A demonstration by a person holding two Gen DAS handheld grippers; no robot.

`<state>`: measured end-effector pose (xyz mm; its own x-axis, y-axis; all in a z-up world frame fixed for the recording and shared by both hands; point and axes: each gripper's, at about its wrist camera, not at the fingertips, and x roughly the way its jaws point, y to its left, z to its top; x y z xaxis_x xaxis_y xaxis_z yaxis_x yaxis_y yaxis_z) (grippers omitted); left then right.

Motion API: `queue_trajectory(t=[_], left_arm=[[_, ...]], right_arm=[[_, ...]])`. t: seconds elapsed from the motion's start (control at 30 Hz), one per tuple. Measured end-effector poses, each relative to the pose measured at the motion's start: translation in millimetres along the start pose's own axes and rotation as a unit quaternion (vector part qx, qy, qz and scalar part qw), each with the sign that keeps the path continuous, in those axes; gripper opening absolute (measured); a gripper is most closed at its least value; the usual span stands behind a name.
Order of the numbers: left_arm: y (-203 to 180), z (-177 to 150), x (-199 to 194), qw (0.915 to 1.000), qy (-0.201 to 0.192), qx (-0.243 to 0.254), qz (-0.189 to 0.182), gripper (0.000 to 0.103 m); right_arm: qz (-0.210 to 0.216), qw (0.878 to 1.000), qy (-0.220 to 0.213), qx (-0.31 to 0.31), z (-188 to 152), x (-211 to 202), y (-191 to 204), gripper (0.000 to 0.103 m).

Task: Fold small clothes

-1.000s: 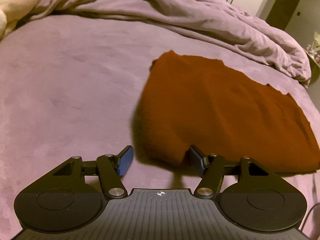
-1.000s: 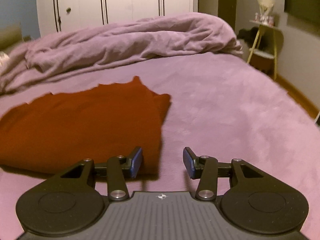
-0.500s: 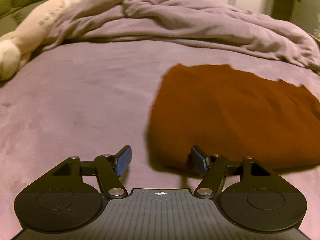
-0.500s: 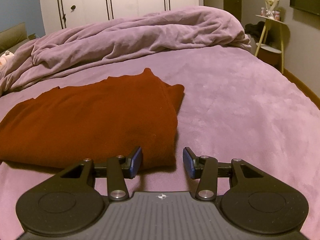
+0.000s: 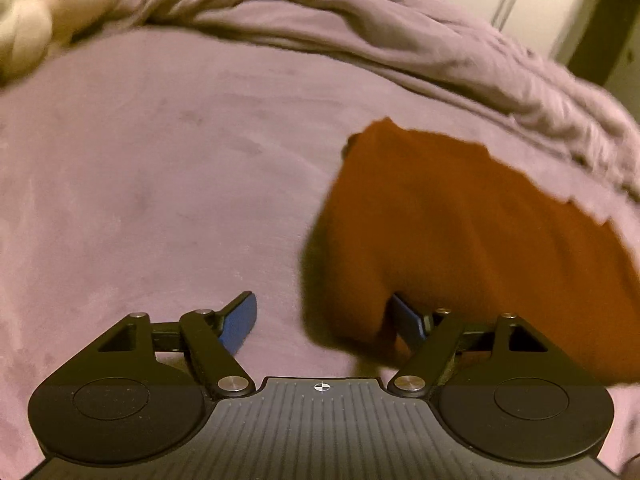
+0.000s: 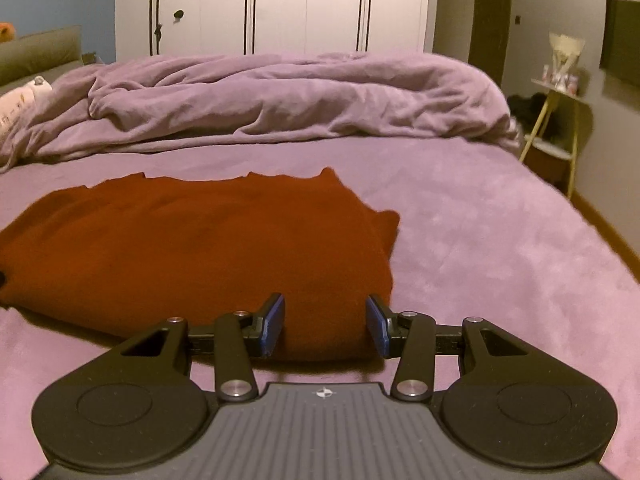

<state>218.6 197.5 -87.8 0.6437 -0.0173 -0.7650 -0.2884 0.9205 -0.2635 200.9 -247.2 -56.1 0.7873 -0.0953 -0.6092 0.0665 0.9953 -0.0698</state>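
A folded rust-orange garment (image 5: 460, 240) lies flat on the purple bed (image 5: 160, 200); it also shows in the right wrist view (image 6: 192, 248). My left gripper (image 5: 324, 324) is open at the garment's near left corner, its right fingertip (image 5: 406, 316) against the cloth edge and its left fingertip (image 5: 240, 320) over bare bed. My right gripper (image 6: 326, 324) is open at the garment's near right corner, with the cloth edge between its blue pads.
A crumpled purple duvet (image 6: 280, 100) is heaped across the far side of the bed (image 6: 500, 240). A pale plush toy (image 5: 36, 20) lies at far left. White wardrobe doors (image 6: 280, 4) stand behind; a small side table (image 6: 560, 120) stands at right by the bed edge.
Both grippers have moved in toward the garment's near corners. The right gripper shifted left so the cloth edge now lies between its pads. Both stay open.
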Motion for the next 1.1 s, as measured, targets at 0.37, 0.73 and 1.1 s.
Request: queue_trajectory(t=[0.37, 0.73, 1.1], left_arm=[[10, 32, 44, 0.9796, 0.075, -0.064, -0.175, 0.075], [32, 44, 76, 0.9584, 0.093, -0.149, -0.225, 0.04], [2, 71, 41, 0.9671, 0.067, -0.111, -0.219, 0.018]], right_arm=[[0.076, 0.997, 0.008, -0.001, -1, 1, 45, 0.035], [0.079, 0.997, 0.016, -0.007, -2, 5, 58, 0.035], [0.05, 0.999, -0.001, -0.004, 2, 11, 45, 0.02]])
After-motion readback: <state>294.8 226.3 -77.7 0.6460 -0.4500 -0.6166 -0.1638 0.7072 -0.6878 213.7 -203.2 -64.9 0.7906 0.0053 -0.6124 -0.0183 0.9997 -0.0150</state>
